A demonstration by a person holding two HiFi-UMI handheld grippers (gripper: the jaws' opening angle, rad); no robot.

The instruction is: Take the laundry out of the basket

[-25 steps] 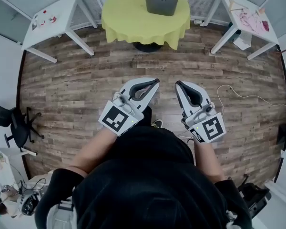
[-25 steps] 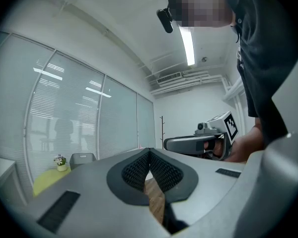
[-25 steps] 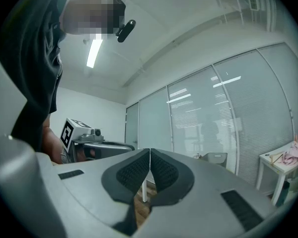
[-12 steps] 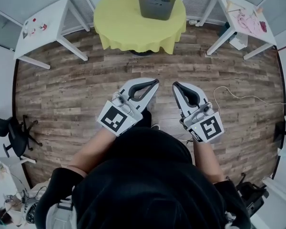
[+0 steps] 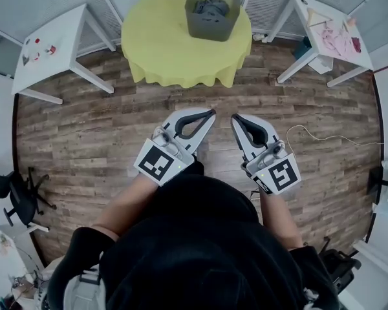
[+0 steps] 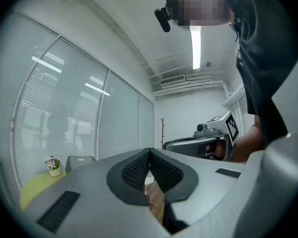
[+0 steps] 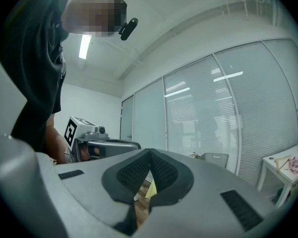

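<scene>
Left hand-held gripper (image 5: 211, 113) and right hand-held gripper (image 5: 235, 117) were closed and empty, side by side above the wood floor (image 5: 84, 141). Laundry (image 5: 211, 5), probably grey garments, lay in the basket (image 5: 205, 28) on the yellow tabletop (image 5: 161, 44), well apart.

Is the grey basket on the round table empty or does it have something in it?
Not empty: dark laundry lies inside the basket, below its rim.
</scene>
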